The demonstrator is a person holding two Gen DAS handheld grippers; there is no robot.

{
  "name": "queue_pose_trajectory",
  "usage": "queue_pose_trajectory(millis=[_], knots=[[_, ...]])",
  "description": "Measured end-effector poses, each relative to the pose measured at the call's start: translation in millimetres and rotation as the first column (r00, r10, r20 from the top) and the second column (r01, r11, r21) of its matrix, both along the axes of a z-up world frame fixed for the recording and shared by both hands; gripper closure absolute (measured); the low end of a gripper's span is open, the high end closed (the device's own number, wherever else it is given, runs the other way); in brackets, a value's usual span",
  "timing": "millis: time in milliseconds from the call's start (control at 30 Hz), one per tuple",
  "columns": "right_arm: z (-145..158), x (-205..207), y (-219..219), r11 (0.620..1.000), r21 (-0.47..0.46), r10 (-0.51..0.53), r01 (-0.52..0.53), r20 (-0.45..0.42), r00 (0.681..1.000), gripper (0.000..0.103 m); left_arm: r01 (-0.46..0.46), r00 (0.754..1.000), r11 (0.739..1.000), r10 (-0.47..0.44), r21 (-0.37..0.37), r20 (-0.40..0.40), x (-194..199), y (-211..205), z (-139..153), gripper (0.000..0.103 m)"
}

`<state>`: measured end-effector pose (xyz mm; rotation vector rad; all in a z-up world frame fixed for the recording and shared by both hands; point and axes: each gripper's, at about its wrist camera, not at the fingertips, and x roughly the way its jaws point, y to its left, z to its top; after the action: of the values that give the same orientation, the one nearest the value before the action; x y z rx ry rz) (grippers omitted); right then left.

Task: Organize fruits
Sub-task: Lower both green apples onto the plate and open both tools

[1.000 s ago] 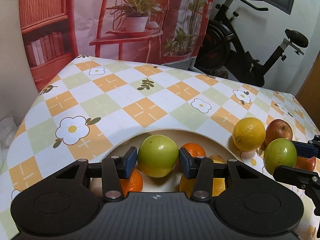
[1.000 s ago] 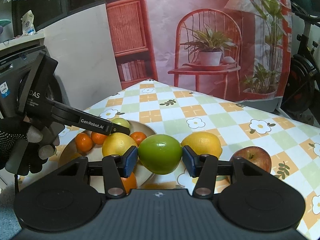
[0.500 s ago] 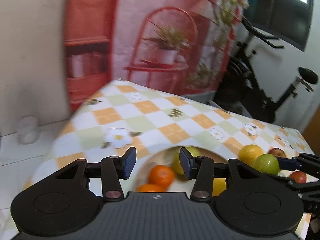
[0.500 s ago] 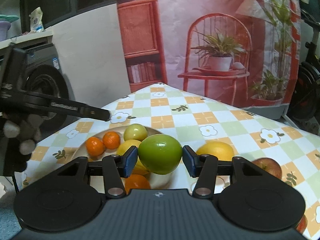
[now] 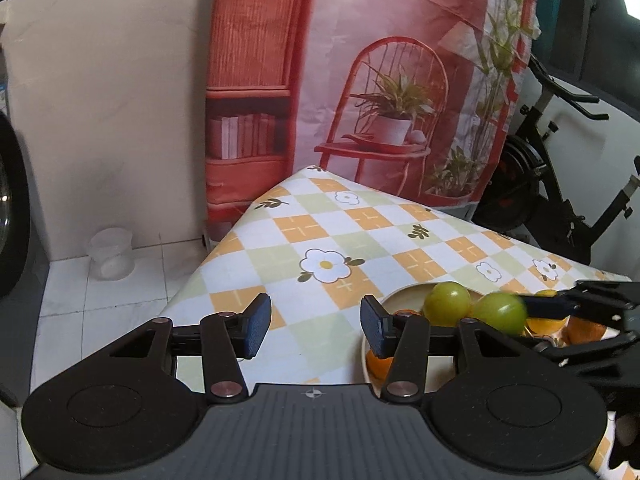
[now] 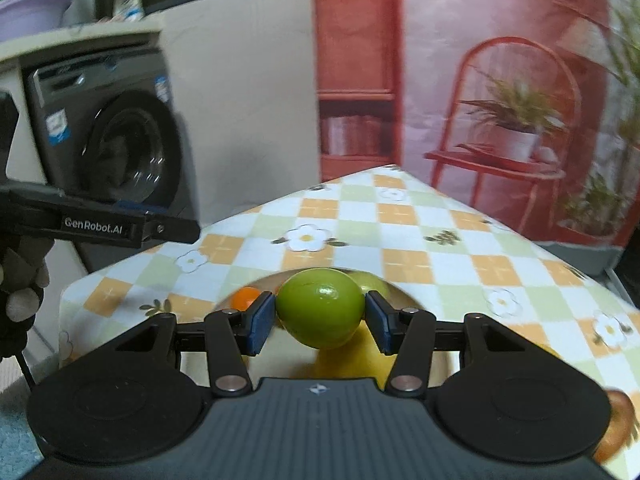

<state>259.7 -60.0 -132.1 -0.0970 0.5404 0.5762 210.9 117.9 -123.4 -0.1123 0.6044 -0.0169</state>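
My left gripper (image 5: 316,326) hangs over the checked tablecloth (image 5: 360,240), left of the cream plate (image 5: 396,294); its jaws are opening with nothing between them. One green apple (image 5: 447,303) lies in the plate with oranges (image 5: 378,362). My right gripper (image 6: 320,322) is shut on a second green apple (image 6: 320,312) and holds it above the plate's fruit: an orange (image 6: 246,298), the first green apple (image 6: 374,284) and a lemon (image 6: 352,360). In the left wrist view that held apple (image 5: 502,312) hovers just right of the one in the plate.
A red apple (image 6: 618,428) lies on the cloth at the lower right. The table's corner drops off to the left, towards a washing machine (image 6: 120,148) and a plastic tub (image 5: 110,254) on the floor. An exercise bike (image 5: 560,200) stands behind the table.
My left gripper let its green apple go into the plate, then swung left and back, away from it. My right gripper carried its green apple left, over the plate.
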Motion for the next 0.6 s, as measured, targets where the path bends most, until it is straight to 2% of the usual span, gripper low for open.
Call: queue_pose_trajectory(millis=[167, 367, 600], knots=[[-12.6, 6.8, 26.8, 0.994, -0.074, 0.078, -0.081, -0.043, 0.996, 0.051, -0.006, 1.000, 1.000, 0.006, -0.008, -0.004, 0.7, 0.8, -3.5, 0.050], [-21.1, 11.9, 34.3, 0.986, -0.147, 0.075, -0.081, -0.047, 0.996, 0.051, -0.001, 1.000, 1.000, 0.001, -0.008, -0.006, -1.3, 0.3, -5.0, 0.047], [-27.8, 18.9, 53.3, 0.953, -0.282, 0.098, -0.106, -0.044, 0.994, 0.051, -0.004, 1.000, 1.000, 0.004, -0.018, -0.019, -0.9, 3.3, -7.0, 0.046]])
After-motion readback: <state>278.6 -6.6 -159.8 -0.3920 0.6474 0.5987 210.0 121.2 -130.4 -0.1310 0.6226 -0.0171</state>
